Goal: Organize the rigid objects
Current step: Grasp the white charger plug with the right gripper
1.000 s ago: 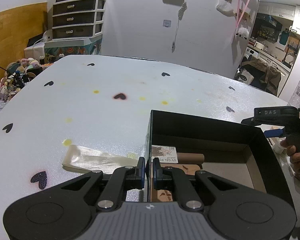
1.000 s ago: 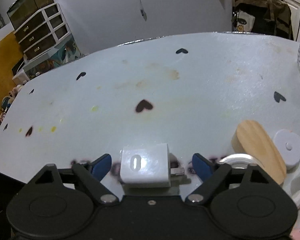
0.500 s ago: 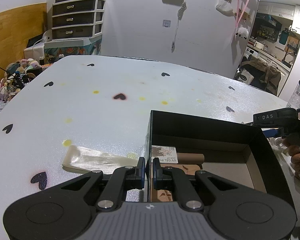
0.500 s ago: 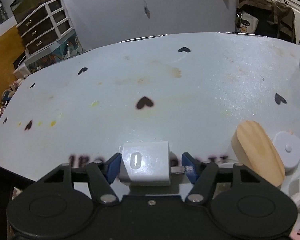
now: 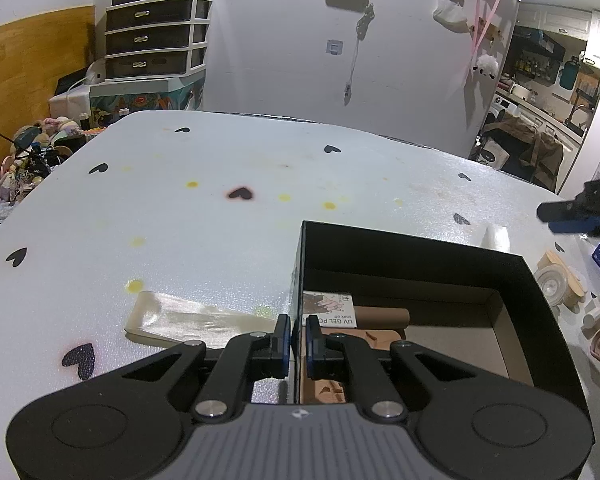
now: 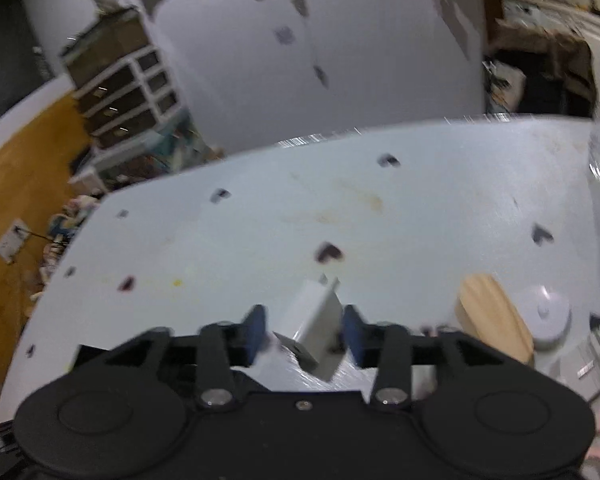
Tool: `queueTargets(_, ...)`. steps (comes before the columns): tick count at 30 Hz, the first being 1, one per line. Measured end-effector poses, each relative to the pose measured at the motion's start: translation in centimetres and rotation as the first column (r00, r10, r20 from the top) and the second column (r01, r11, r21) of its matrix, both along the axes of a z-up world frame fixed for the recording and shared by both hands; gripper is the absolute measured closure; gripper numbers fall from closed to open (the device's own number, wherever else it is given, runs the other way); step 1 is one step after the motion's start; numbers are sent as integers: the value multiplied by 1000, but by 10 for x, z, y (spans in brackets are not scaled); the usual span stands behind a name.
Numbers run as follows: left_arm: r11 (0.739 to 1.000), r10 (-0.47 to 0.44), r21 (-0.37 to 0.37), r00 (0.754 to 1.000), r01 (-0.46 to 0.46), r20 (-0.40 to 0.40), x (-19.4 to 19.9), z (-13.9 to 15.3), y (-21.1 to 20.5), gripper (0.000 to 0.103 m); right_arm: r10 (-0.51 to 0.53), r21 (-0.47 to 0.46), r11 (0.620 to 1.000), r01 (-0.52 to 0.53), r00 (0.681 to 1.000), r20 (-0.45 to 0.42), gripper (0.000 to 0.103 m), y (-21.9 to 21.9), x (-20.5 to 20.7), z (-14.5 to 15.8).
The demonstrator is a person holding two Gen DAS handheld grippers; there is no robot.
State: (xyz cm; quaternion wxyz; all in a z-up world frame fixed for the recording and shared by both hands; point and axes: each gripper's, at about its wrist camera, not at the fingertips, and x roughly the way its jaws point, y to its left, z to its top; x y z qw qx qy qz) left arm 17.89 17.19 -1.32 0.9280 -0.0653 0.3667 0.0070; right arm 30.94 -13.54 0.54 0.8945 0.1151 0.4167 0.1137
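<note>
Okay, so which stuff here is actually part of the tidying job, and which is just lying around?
Part of the job:
- white charger block, tilted between the right tool's fingers
- black box, its wall pinched by the left tool
- wooden oval piece and white round puck, probably next

Lying about:
- drawer unit
- clear tape strip

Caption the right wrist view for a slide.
Right gripper fingers grip a tilted white charger above the table.

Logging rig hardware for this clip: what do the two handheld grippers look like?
Both match: the left gripper and right gripper have matte black bodies, round side bosses, silver pivot screws, angular black linkage arms and blue pads. No cables or sleeves visible.
</note>
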Motion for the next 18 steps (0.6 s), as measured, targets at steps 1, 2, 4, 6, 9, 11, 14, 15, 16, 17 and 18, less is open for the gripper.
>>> queueTargets(1, 1000, 1, -1, 1000, -1, 1, 0, 0, 0, 96, -10, 11, 1000, 10, 1000, -22, 50, -3, 2, -6)
queueTargets(2, 1000, 1, -2, 1000, -1, 1, 0, 0, 0, 96, -21, 17, 1000, 21, 999, -40, 48, -4, 6, -12)
queueTargets(4, 1000, 0, -1, 1000, 0, 0, 0, 0, 0, 96, -47, 19, 999, 48, 997, -66, 46, -8, 12, -23)
queueTargets(6, 1000, -1, 2, 1000, 1, 0, 0, 0, 0, 96, -62, 27, 998, 64, 995, -84, 45, -8, 17, -30)
queueTargets(9, 1000, -1, 1, 1000, 1, 0, -1, 0, 0, 96, -68, 73, 994, 77, 991, -117, 38, -7, 27, -37)
queueTargets(11, 1000, 0, 1, 1000, 0, 0, -1, 0, 0, 96, -66, 97, 992, 78, 991, -119, 38, -2, 33, -37)
queueTargets(14, 1000, -1, 3, 1000, 1, 0, 0, 0, 0, 96, -74, 93, 992, 83, 993, -95, 38, 4, 39, -35)
queueTargets(15, 1000, -1, 2, 1000, 1, 0, 0, 0, 0, 96, -77, 82, 993, 83, 994, -80, 39, 6, 42, -32)
queueTargets(16, 1000, -1, 2, 1000, 1, 0, 0, 0, 0, 96, -81, 64, 994, 85, 995, -60, 39, 7, 44, -30)
queueTargets(17, 1000, -1, 2, 1000, 1, 0, 0, 0, 0, 96, -82, 46, 995, 83, 996, -39, 41, 9, 45, -28)
queueTargets(18, 1000, -1, 3, 1000, 1, 0, 0, 0, 0, 96, -73, 25, 997, 74, 997, -19, 44, 11, 47, -26)
